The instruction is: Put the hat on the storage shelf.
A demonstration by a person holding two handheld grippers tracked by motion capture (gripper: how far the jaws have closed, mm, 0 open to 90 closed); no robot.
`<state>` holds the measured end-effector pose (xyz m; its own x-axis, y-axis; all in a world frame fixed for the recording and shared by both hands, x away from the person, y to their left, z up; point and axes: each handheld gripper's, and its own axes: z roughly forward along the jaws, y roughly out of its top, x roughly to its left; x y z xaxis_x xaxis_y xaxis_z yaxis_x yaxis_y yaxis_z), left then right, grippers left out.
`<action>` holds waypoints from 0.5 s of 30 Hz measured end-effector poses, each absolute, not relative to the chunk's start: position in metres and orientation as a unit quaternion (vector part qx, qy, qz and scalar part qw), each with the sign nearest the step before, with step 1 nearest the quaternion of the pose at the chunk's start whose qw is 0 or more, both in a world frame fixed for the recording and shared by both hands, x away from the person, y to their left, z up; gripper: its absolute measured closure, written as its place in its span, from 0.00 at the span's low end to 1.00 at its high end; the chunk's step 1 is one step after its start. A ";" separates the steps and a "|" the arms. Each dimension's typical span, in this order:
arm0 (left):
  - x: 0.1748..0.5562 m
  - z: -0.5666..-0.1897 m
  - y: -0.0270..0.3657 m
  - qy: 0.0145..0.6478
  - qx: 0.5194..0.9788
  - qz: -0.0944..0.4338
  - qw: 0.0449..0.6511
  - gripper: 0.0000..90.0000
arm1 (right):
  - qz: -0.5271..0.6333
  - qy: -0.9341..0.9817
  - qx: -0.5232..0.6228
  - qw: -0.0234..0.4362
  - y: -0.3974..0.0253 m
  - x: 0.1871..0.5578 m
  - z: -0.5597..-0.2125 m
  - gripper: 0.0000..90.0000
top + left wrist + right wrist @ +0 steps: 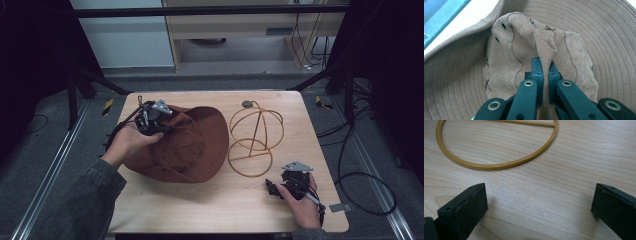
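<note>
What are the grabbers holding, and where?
The left gripper pinches a fold in the crown of the brown hat. The right gripper is open, holding nothing.

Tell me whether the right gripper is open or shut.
Open. In the right gripper view, the right gripper has its jaws wide apart over bare table, nothing between them; the wire stand lies beyond.

Hat: brown suede-like cloth, matt, stitched brim, metal eyelets; fold pinched between the left jaws.
Wire stand: glossy, smooth, mustard-coloured; ahead of the right jaws.
Bench: pale wood, satin.
</note>
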<state>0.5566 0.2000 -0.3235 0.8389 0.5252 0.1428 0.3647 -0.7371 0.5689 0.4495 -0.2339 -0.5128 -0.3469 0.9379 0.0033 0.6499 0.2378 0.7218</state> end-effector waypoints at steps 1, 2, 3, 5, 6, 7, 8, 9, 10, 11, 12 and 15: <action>0.554 -0.321 0.202 0.241 0.919 0.149 0.275 0.98 | 0.323 0.755 0.525 0.225 -0.234 0.450 -0.513 0.00; 0.551 -0.317 0.203 0.238 0.918 0.152 0.277 0.98 | 0.323 0.754 0.527 0.223 -0.234 0.449 -0.513 0.00; 0.547 -0.314 0.205 0.238 0.916 0.155 0.283 0.98 | 0.323 0.754 0.527 0.223 -0.234 0.449 -0.513 0.00; 0.540 -0.308 0.209 0.233 0.915 0.161 0.286 0.98 | 0.323 0.754 0.527 0.223 -0.234 0.449 -0.513 0.00; 0.537 -0.304 0.210 0.232 0.914 0.163 0.289 0.98 | 0.323 0.754 0.527 0.223 -0.234 0.449 -0.513 0.00; 0.533 -0.301 0.212 0.230 0.913 0.165 0.293 0.98 | 0.323 0.754 0.527 0.223 -0.234 0.449 -0.513 0.00; 0.529 -0.298 0.214 0.227 0.912 0.167 0.297 0.98 | 0.323 0.754 0.526 0.223 -0.234 0.449 -0.513 0.00; 0.525 -0.294 0.216 0.225 0.911 0.170 0.300 0.98 | 0.323 0.754 0.527 0.223 -0.234 0.449 -0.513 0.00; 0.522 -0.291 0.217 0.224 0.910 0.173 0.303 0.98 | 0.323 0.754 0.526 0.223 -0.234 0.449 -0.513 0.00; 0.519 -0.288 0.219 0.222 0.909 0.177 0.306 0.98 | 0.323 0.754 0.526 0.224 -0.234 0.449 -0.513 0.00; 0.516 -0.284 0.220 0.220 0.908 0.178 0.308 0.98 | 0.323 0.755 0.526 0.223 -0.234 0.449 -0.513 0.00; 0.507 -0.273 0.223 0.211 0.908 0.185 0.312 0.98 | 0.323 0.754 0.527 0.223 -0.234 0.449 -0.513 0.00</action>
<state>0.5071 0.2228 -0.2734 0.8429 0.4980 0.2040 0.2672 -0.7163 0.6446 0.4492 -0.2339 -0.5128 -0.3453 0.9385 0.0045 0.6508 0.2359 0.7217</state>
